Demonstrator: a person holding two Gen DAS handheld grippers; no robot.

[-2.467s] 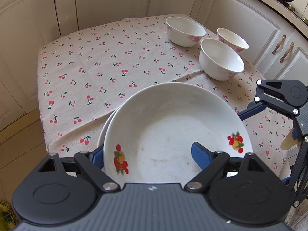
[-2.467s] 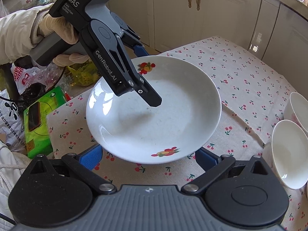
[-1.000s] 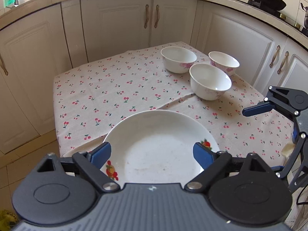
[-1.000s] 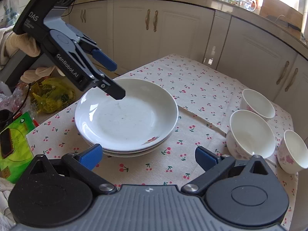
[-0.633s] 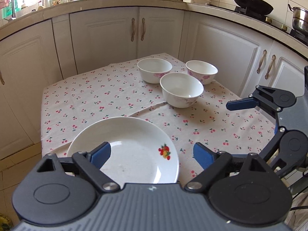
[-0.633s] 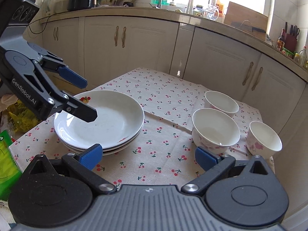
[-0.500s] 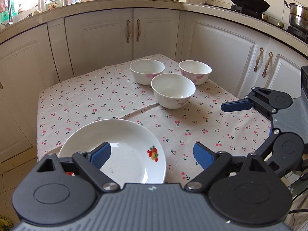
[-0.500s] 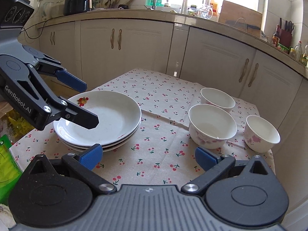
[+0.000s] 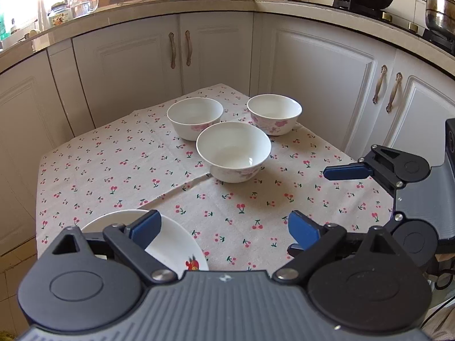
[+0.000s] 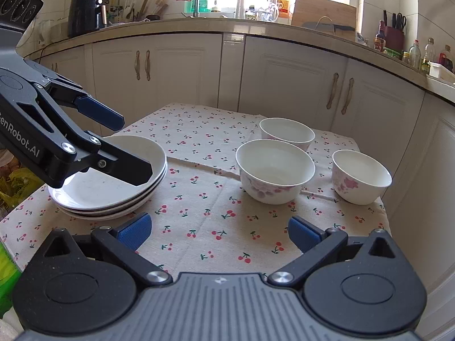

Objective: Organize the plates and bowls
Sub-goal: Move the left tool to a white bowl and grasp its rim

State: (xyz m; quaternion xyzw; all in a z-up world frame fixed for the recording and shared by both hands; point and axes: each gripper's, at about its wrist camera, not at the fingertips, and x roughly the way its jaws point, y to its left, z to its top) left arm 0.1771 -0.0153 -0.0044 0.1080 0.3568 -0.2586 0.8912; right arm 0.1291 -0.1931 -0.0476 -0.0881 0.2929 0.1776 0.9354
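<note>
Near the front-left corner of the surface (image 10: pixel 199 130) the plates (image 10: pixel 113 196) now sit as a finished stack of three, where moments ago I was lowering the top one onto them, so I judge that half of the job done. My left tool (image 10: pixel 125 147) hangs just above the stack, its jaws opening with nothing between them, and my right tool (image 10: pixel 217 231) stands spread wide and empty. What remains are the three bowls (image 9: pixel 233 152), loosely grouped and unstacked toward the far-right corner, now ahead of both tools.
</note>
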